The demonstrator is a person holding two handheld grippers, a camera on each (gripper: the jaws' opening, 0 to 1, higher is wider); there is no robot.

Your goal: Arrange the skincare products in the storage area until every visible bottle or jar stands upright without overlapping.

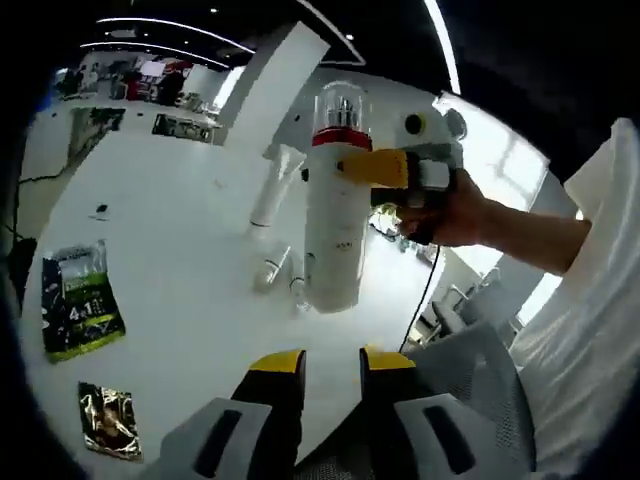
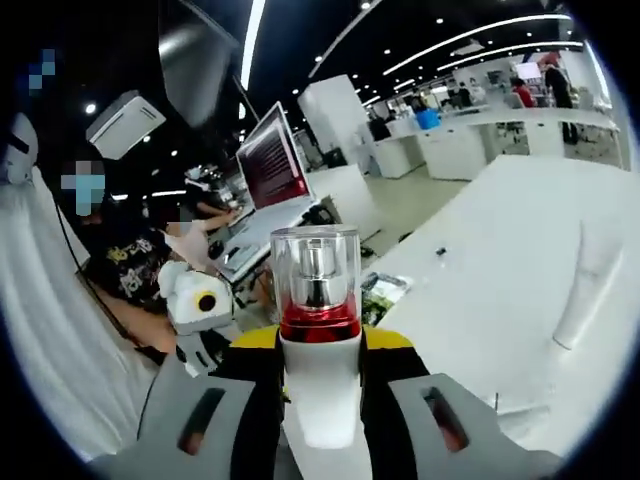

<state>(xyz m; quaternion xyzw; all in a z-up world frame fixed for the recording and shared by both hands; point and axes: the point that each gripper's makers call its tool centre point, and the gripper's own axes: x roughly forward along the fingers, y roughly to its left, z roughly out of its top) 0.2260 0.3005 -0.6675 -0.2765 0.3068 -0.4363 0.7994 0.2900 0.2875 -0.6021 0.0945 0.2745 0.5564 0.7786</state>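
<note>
A tall white pump bottle [image 1: 333,225] with a red collar and clear cap stands upright near the table's edge. My right gripper [image 1: 350,166], held by a hand, is shut on its neck just under the collar. In the right gripper view the same bottle [image 2: 318,300] rises between the yellow fingertips [image 2: 385,342] of that gripper [image 2: 320,350]. A white tube [image 1: 274,186] [image 2: 584,278] stands on its cap farther back. Two small white items [image 1: 280,270] lie beside the bottle's base. My left gripper [image 1: 331,366] is open at the near edge with nothing between its jaws.
A green and black sachet [image 1: 80,300] [image 2: 380,290] and a gold sachet [image 1: 108,420] lie on the white table [image 1: 180,230]. A grey mesh chair [image 1: 470,370] sits off the table's edge. People and a laptop [image 2: 270,160] are behind the right gripper view's bottle.
</note>
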